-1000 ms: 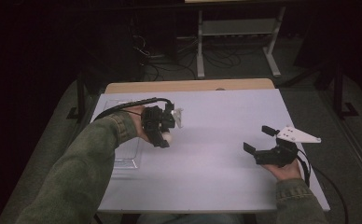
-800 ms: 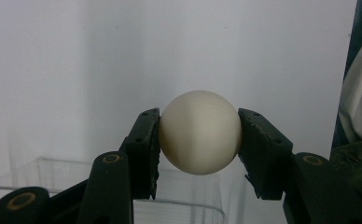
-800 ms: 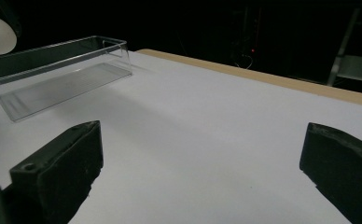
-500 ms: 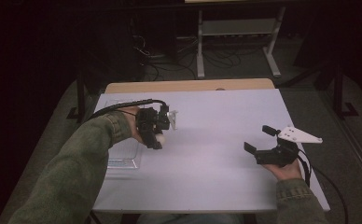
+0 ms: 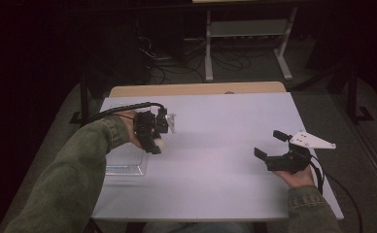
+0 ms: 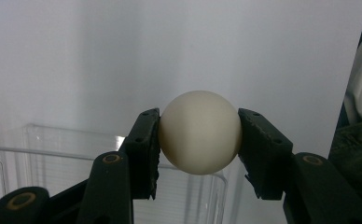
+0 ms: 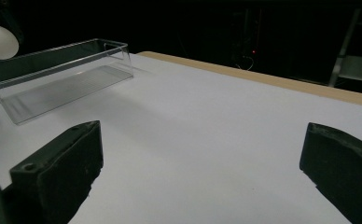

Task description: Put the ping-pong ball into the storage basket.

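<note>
The left gripper (image 6: 198, 140) is clamped on a white ball (image 6: 200, 132), held above the clear box (image 5: 124, 158) near the table's (image 5: 215, 194) left edge. The right gripper (image 5: 274, 145) hovers near the right edge, jaws wide apart and empty.
</note>
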Motion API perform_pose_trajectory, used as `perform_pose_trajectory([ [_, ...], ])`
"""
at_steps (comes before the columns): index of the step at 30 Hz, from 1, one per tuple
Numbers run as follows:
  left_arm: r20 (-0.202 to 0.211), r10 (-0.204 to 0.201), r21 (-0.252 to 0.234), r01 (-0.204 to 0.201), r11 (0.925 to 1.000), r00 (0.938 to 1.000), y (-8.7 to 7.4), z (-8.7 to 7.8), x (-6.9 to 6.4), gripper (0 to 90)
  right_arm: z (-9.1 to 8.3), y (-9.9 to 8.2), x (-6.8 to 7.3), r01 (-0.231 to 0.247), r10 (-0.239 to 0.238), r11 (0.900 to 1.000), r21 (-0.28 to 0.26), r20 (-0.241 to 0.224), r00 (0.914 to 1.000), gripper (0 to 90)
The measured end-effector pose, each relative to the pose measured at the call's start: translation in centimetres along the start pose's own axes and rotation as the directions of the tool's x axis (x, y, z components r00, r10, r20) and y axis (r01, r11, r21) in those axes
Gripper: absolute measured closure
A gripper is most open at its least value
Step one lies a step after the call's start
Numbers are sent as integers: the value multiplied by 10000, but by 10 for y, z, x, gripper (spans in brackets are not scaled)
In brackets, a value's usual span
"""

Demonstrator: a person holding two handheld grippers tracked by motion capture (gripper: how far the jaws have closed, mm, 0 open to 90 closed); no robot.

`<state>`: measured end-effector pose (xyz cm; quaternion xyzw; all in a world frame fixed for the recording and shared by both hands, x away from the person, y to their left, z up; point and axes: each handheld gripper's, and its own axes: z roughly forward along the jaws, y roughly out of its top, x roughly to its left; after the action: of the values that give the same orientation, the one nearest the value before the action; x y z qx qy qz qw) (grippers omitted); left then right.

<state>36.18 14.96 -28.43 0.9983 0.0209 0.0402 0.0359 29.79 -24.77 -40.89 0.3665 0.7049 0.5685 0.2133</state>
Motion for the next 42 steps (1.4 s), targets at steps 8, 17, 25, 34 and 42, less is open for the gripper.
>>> perform_pose_trajectory([
  [8, -128, -262, 223, 265, 9994, 9996, -20, 2, 2, 508, 0, 0, 0, 33, -33, 10000, -10, 67, 10000, 0],
  [17, -216, -480, 338, 488, 9982, 9986, -40, 0, 7, 508, 0, 0, 0, 50, -50, 10000, -1, 120, 9999, 0],
  [25, -406, -592, 608, 616, 9962, 9974, -55, -4, 9, 508, 0, 0, 0, 34, -34, 10000, -6, 142, 9999, 0],
  [34, -454, -630, 579, 656, 9962, 9970, -63, -5, 8, 508, -1, 0, 0, 79, -78, 10000, -14, 182, 9998, 0],
  [42, -521, -575, 596, 606, 9964, 9970, -66, -3, 9, 508, 0, 0, 0, 89, -89, 10000, -9, 180, 9998, 0],
])
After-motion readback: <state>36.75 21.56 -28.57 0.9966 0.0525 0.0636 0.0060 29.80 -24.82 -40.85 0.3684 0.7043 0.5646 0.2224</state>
